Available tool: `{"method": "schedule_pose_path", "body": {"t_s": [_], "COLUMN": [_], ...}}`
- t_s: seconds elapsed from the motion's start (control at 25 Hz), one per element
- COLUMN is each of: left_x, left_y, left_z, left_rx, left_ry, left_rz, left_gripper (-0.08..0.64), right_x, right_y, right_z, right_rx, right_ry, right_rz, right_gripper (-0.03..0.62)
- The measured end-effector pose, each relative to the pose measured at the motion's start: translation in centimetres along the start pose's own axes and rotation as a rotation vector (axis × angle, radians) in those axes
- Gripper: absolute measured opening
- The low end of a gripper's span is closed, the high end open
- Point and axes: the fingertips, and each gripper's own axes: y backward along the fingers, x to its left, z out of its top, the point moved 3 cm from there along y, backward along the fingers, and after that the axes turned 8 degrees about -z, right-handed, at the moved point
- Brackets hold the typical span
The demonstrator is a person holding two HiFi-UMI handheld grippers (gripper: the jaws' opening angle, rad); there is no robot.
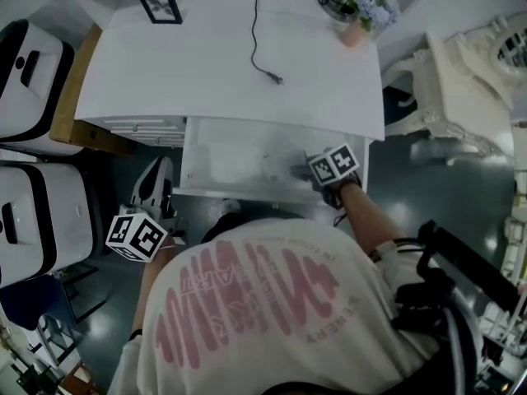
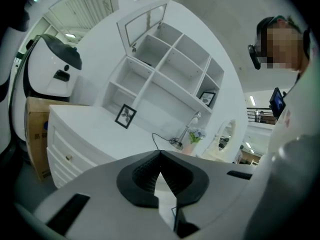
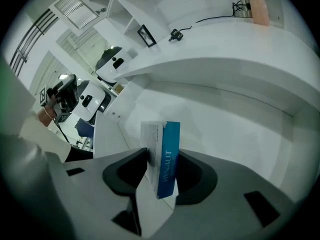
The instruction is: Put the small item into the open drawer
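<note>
Desk (image 1: 214, 56) first, white and wide. Its top overhangs just beyond and above my right gripper (image 3: 162, 154), and it sits out ahead of my left gripper (image 2: 160, 156) too. The shelf unit (image 2: 165, 69) rises behind the desk, well beyond the left jaws.

The drawer (image 1: 222, 151) is pulled out, and my right gripper is angled down into it, with the white floor right beneath the jaws. My left gripper hangs outside the drawer, off to the left of the right one. Its jaws meet at the tips with nothing between them.

Now the box (image 3: 169, 159), blue and white, small. It stands upright between my right jaws, inside the drawer. The jaws are parted on either side of it, and the pads don't look to be pressing, so I'd say it's let go.

On the desk top, far past both grippers, are a flower pot (image 1: 366, 6), a picture frame (image 1: 160, 6) and a thin black cable (image 1: 257, 31).
</note>
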Motion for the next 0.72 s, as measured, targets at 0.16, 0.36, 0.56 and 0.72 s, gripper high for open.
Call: {"method": "schedule_pose_path", "body": {"t_s": [0.16, 0.36, 0.56, 0.72], "left_x": [-0.2, -0.6, -1.2, -1.2], "left_y": [1.3, 2.4, 3.2, 4.1], "left_z": [-0.4, -1.1, -1.2, -1.1], "left_rx": [-0.016, -0.022, -0.028, -0.037], "left_ry": [0.007, 0.012, 0.001, 0.000], "left_rz": [0.038, 0.080, 0.109, 0.142], "left_gripper": [0.029, 0.029, 0.029, 0.029], "right_x": [0.3, 0.4, 0.7, 0.6], "right_y": [-0.6, -1.1, -1.4, -2.0], "right_z": [-0.1, 0.1, 0.5, 0.5], "right_rx": [0.013, 0.022, 0.026, 0.042], "right_ry": [0.048, 0.091, 0.121, 0.124], "right_rz": [0.024, 0.032, 0.043, 0.050], "right_gripper": [0.187, 0.198, 0.204, 0.214]}}
